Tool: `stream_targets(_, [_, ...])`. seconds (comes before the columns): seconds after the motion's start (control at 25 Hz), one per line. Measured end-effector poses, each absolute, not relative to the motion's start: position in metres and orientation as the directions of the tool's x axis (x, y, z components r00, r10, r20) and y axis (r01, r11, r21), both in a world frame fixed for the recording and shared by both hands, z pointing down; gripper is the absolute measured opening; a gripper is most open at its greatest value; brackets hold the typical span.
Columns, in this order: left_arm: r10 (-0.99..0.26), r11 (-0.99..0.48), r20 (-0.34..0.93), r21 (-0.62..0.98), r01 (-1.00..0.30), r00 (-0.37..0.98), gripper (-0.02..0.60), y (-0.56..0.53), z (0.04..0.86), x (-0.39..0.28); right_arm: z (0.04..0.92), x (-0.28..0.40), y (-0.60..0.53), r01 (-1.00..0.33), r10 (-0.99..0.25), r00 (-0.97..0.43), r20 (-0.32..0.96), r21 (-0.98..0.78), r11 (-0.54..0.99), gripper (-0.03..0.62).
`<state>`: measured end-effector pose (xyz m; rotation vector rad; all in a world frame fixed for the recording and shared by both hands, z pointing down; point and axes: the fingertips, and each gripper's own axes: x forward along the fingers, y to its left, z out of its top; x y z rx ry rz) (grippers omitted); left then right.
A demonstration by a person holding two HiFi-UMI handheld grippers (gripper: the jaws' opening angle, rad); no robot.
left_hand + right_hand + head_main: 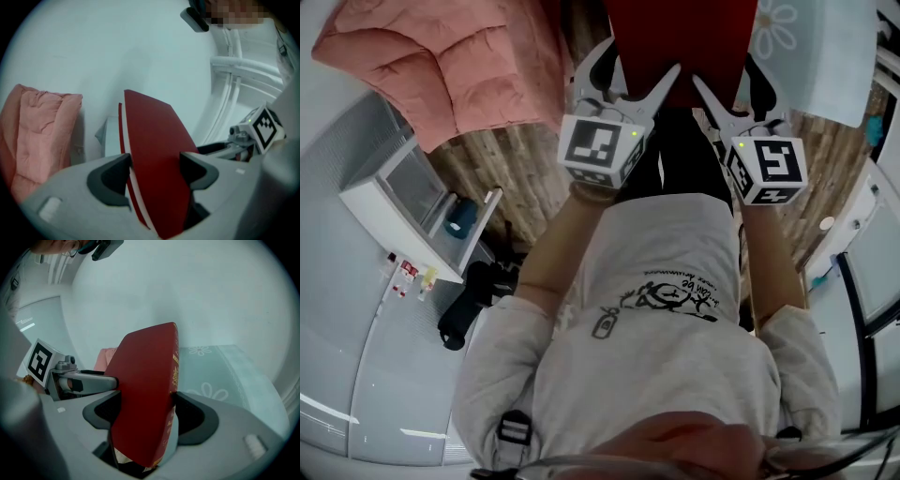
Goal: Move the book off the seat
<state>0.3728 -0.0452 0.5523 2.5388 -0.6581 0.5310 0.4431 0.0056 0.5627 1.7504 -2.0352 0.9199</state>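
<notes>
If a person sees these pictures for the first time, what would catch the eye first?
The red book stands out most: it is at the top middle of the head view, with the left gripper clamped on its left edge and the right gripper on its right edge. Next comes the pink quilt at the upper left, and a pale cloth with flower print at the upper right.

The book sits ahead of the person, its left part between the left gripper's jaws and its right part between the right gripper's. A quilt lies to its left, a cloth to its right, and the floor below.
</notes>
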Motion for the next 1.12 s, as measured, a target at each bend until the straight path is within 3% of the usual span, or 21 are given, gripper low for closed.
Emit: stream_targets(1.12, [-0.317, -0.727, 0.54, 0.39, -0.565, 0.78, 0.331, -0.089, 0.649, 0.394, 0.658, 0.459, -0.035, -0.943, -0.669, -0.258, 0.697, -0.333, 0.018, 0.393])
